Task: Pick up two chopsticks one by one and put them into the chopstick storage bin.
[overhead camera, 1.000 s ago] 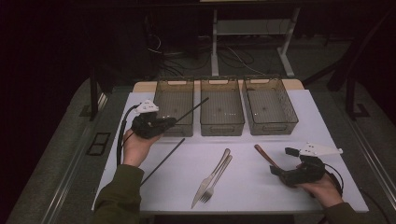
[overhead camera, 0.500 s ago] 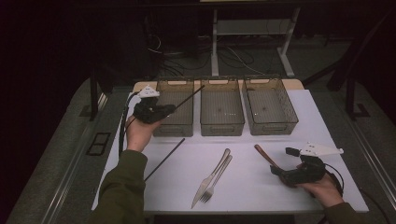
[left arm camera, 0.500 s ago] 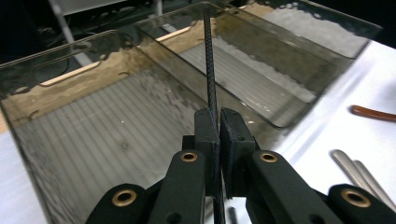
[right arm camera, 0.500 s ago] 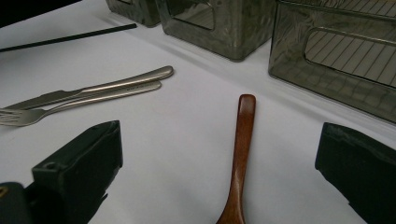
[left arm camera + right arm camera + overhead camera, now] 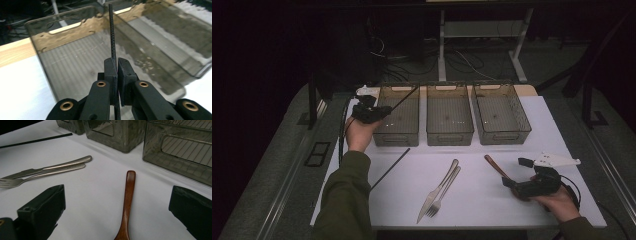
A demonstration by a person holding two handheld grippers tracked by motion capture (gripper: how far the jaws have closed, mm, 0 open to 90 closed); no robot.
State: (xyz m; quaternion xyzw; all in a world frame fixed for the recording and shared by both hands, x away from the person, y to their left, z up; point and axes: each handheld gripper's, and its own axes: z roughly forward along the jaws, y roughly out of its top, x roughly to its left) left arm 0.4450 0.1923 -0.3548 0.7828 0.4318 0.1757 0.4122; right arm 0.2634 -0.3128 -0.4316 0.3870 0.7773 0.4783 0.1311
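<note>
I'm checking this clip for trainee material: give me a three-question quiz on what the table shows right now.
1. True or false: the left hand-held gripper is shut on a thin black rod.
2. How many smoky clear plastic bins stand in the row?
3. Which thing lies between the right hand-held gripper jaws: A the wooden-handled utensil, B the steel fork?

Key: 1 true. 2 three. 3 A, untouched.

White table [image 5: 522, 125]: 3 smoky bins [image 5: 450, 116] at back; black stick [image 5: 390, 169], knife [image 5: 438, 190] + fork [image 5: 444, 192], wooden spoon [image 5: 494, 166].
</note>
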